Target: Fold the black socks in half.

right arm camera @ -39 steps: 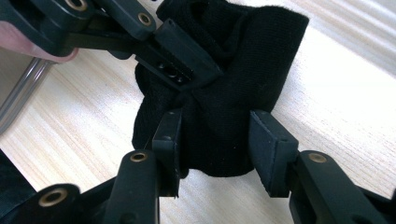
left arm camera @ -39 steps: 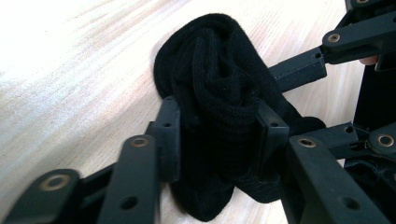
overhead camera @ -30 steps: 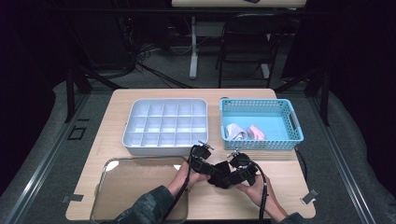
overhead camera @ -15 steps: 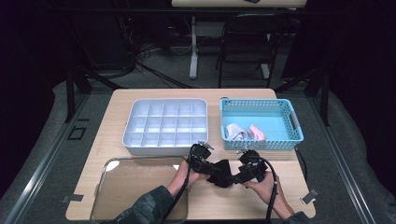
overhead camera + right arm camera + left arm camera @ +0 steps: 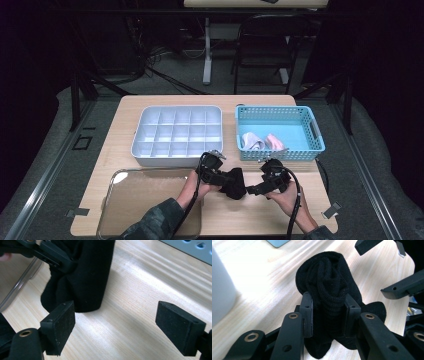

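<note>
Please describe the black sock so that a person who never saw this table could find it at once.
Look at the front edge of the wooden table, below the blue basket and right of the clear tray. The black sock sits bunched there, clamped by the left gripper. It is the only black cloth; the rolled socks in the basket are white and pink.

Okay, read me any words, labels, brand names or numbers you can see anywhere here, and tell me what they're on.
None: no writing can be read.
Black sock: plain knit, no label.
Blue basket, white divided tray, wooden table: no print.
Left gripper, right gripper: unmarked.
</note>
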